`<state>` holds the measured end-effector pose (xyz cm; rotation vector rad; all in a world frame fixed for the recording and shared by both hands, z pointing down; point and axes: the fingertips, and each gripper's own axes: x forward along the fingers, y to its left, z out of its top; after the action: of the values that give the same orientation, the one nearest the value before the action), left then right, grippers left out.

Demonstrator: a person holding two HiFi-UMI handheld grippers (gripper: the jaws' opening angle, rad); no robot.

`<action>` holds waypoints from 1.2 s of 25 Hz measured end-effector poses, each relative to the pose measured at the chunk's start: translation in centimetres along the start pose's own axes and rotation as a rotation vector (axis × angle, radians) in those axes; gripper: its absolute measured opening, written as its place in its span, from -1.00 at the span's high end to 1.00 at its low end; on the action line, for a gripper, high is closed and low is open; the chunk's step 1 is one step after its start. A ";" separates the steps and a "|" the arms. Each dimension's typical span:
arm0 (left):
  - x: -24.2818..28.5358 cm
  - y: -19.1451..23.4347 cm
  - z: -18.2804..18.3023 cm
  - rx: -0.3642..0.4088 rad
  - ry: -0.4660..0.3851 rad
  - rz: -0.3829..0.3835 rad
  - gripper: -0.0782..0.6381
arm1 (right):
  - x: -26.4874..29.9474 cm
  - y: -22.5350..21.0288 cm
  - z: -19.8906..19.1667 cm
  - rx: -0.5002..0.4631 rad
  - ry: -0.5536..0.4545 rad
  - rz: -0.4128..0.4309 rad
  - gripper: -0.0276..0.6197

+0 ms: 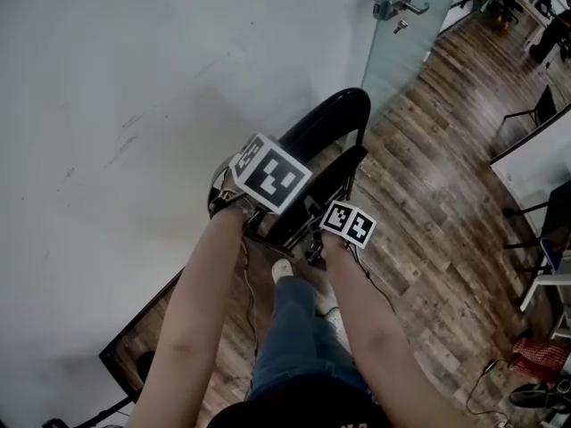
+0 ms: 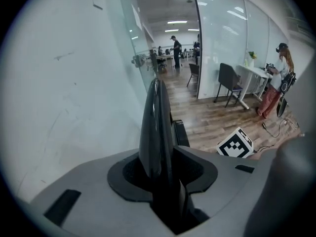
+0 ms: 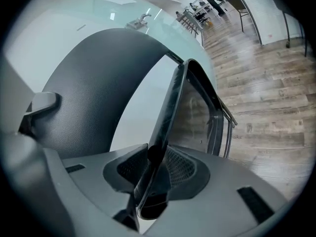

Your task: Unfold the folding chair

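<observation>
Presently, left gripper (image 2: 165,181) nearly shut, clamping the backrest (image 2: 155,127) edge of the folding chair (image 1: 326,123); right gripper (image 3: 153,177), alongside, likewise pinches the seat rim (image 3: 173,107). Chair stands ahead of both jaws, against white wall (image 1: 116,87).

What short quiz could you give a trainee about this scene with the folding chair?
1. True or false: the left gripper is empty.
2. The folding chair stands beside: A) a white wall; B) a sofa; C) a fridge.
3. How many grippers, counting the right gripper, are shut on the folding chair?
Key: 1 false, it grips the folding chair; 2 A; 3 two.
</observation>
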<state>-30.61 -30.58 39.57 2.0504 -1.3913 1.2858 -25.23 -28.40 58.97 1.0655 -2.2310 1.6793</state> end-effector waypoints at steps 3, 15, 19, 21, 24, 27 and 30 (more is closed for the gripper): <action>-0.2 -1.0 0.1 -0.007 0.006 -0.008 0.43 | -1.3 -0.7 -0.2 0.006 -0.003 0.003 0.56; -0.6 -3.4 0.4 -0.019 0.024 -0.020 0.47 | -6.4 -3.7 -0.9 -0.021 -0.015 0.069 0.70; -0.5 -4.1 0.7 -0.026 0.017 -0.033 0.49 | -6.9 -4.3 -1.0 0.078 -0.031 0.148 0.77; -0.6 -4.3 0.7 -0.027 0.021 -0.033 0.49 | -6.7 -3.8 -0.7 0.082 -0.034 0.179 0.72; -0.8 -4.7 0.9 -0.028 0.025 -0.036 0.50 | -5.5 -2.6 -0.5 0.055 -0.010 0.197 0.32; -0.8 -5.3 1.0 -0.027 0.028 -0.039 0.50 | -4.1 -2.6 -1.0 0.043 0.022 0.148 0.27; -0.9 -6.0 1.0 -0.025 0.031 -0.035 0.51 | -3.7 -3.1 -1.5 0.031 0.024 0.115 0.42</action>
<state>-24.99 -28.06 39.46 2.0206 -1.3456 1.2748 -21.03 -25.80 60.00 0.9352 -2.2989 1.7676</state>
